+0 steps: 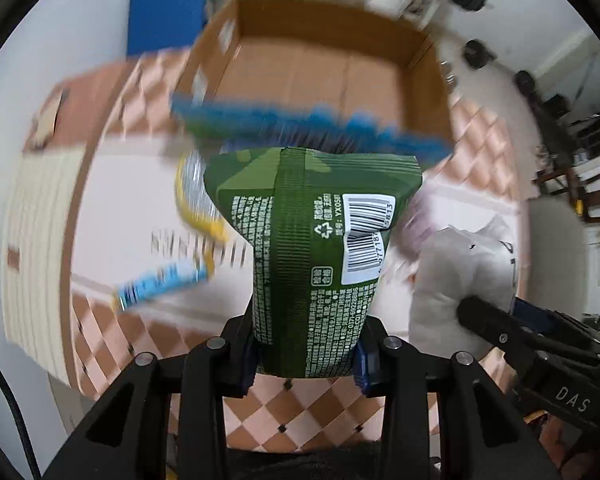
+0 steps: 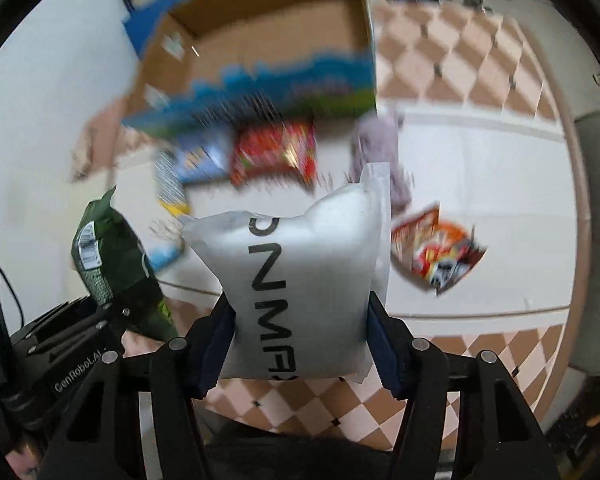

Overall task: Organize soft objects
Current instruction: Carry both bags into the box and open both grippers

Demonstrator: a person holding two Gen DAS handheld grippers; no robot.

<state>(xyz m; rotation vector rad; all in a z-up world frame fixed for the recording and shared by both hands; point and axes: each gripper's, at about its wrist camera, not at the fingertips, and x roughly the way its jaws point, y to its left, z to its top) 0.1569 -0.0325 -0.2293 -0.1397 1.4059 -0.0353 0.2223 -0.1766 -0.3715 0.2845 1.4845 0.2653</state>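
My left gripper (image 1: 306, 354) is shut on a green snack bag (image 1: 312, 240) with a barcode label and holds it above the table; the bag also shows in the right wrist view (image 2: 108, 256). My right gripper (image 2: 300, 344) is shut on a white puffy bag (image 2: 300, 276) with black letters, also visible in the left wrist view (image 1: 460, 280). An open cardboard box (image 1: 324, 68) with a blue-green front panel stands ahead on the table; it also shows in the right wrist view (image 2: 260, 32). Both views are motion-blurred.
On the checkered tablecloth (image 2: 460, 60) lie a red snack pack (image 2: 276, 152), an orange-red pack (image 2: 436, 252), a lilac soft item (image 2: 380, 152), and blue-yellow packs (image 1: 196, 200). A second flat carton (image 1: 60, 120) sits at the left. A grey chair (image 2: 596, 240) is at the right.
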